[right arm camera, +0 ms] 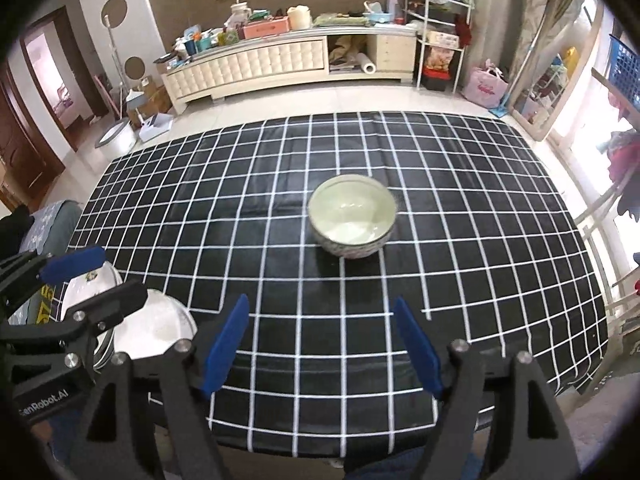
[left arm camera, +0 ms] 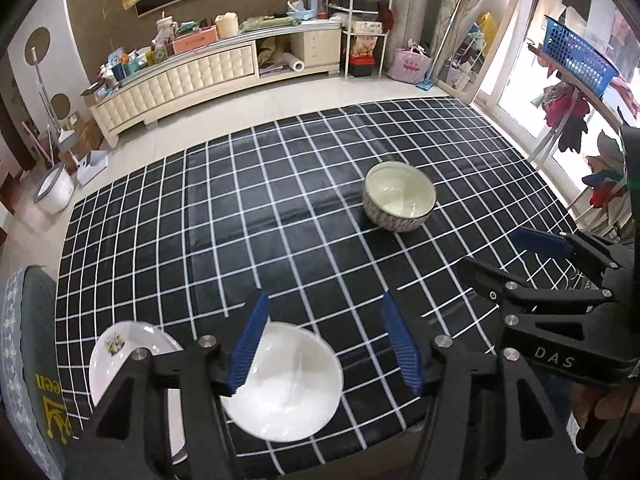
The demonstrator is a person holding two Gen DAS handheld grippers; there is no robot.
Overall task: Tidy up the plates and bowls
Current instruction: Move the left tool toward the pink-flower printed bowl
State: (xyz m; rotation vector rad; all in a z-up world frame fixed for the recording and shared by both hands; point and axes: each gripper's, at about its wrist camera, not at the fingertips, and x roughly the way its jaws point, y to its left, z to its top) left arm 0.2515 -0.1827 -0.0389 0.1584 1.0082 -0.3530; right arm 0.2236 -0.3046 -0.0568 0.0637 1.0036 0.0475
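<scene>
A table under a black checked cloth (right arm camera: 280, 184) fills both views. Near its middle stands a patterned bowl (right arm camera: 353, 220), well apart from the crockery at the near left edge: a white bowl (left arm camera: 288, 384) and, just beside it, a white plate (left arm camera: 120, 356) with a small printed motif. The left gripper (left arm camera: 320, 344) hovers above the white bowl, its blue pads spread wide and pinching nothing. The right gripper (right arm camera: 320, 352) hangs over bare cloth, equally spread and empty, facing the patterned bowl. This looks like an early gathering step; next, a gripper likely must descend and close on a bowl's rim.
</scene>
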